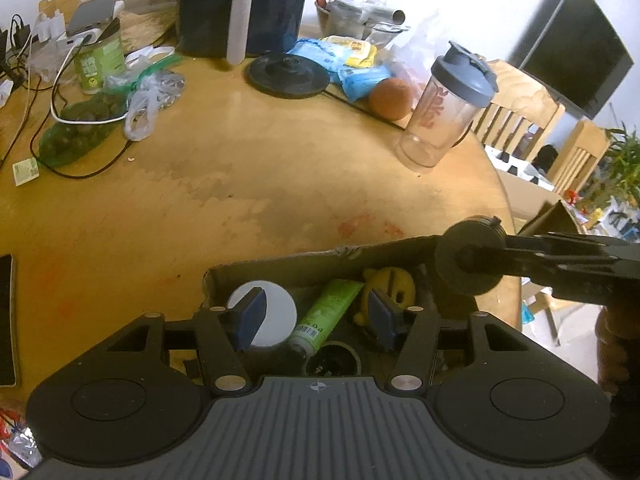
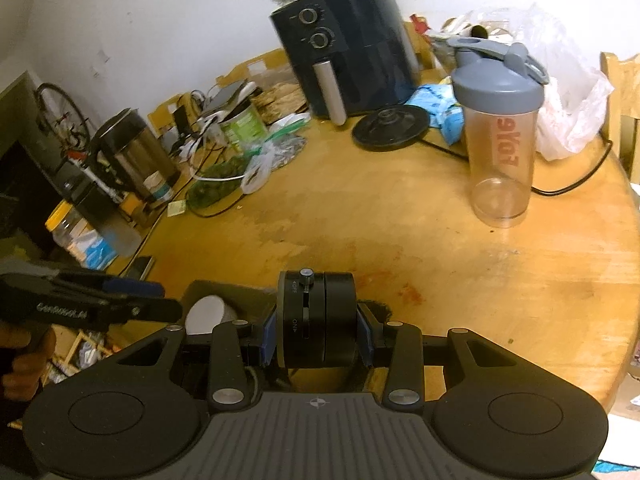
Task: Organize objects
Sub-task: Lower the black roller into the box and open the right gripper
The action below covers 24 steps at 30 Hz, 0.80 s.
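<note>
Clearance first: with the right gripper (image 2: 318, 338) clamping the round black switched disc (image 2: 316, 316) over the brown cardboard box (image 1: 304, 262), lift away the left gripper (image 1: 316, 316), fingers parted and empty, before lowering.

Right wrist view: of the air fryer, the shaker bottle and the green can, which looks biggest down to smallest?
1. Air fryer
2. Shaker bottle, nearly as tall in the picture, but it stands nearer the camera, so this order is unsure.
3. Green can, plainly smallest.
</note>
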Motion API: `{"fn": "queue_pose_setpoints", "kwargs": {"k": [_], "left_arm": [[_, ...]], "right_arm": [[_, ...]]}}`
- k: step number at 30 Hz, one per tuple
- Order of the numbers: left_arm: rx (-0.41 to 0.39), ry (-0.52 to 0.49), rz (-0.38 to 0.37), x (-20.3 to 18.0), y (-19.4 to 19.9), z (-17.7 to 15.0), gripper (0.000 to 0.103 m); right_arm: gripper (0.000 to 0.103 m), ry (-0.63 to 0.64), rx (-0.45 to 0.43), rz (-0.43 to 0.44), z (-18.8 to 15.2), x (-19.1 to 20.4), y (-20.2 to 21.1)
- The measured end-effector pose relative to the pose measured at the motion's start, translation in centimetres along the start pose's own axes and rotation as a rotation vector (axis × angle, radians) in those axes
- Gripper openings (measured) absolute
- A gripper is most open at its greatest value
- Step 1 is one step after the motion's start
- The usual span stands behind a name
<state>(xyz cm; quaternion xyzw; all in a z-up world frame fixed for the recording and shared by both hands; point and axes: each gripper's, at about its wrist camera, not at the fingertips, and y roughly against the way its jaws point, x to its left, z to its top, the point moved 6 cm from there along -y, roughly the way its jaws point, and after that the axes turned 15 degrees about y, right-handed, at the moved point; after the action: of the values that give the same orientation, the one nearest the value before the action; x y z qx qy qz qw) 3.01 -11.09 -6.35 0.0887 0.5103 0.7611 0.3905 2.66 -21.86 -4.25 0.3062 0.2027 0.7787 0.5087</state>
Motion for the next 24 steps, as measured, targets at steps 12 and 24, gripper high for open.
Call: {"fn": "queue_pose_setpoints", "kwargs": {"k": [12, 24], "left_arm": [[0.005, 0.035, 0.049, 1.0, 0.0, -0.2, 0.057], [-0.019, 0.004, 0.117, 1.0, -0.2, -0.1, 0.092]], "right_arm": [[0.044, 0.115, 0.024, 0.052, 0.0, 2.3, 1.0], [0.103, 0.141, 0.081, 0.004, -0.5, 2.3, 0.1]]}}
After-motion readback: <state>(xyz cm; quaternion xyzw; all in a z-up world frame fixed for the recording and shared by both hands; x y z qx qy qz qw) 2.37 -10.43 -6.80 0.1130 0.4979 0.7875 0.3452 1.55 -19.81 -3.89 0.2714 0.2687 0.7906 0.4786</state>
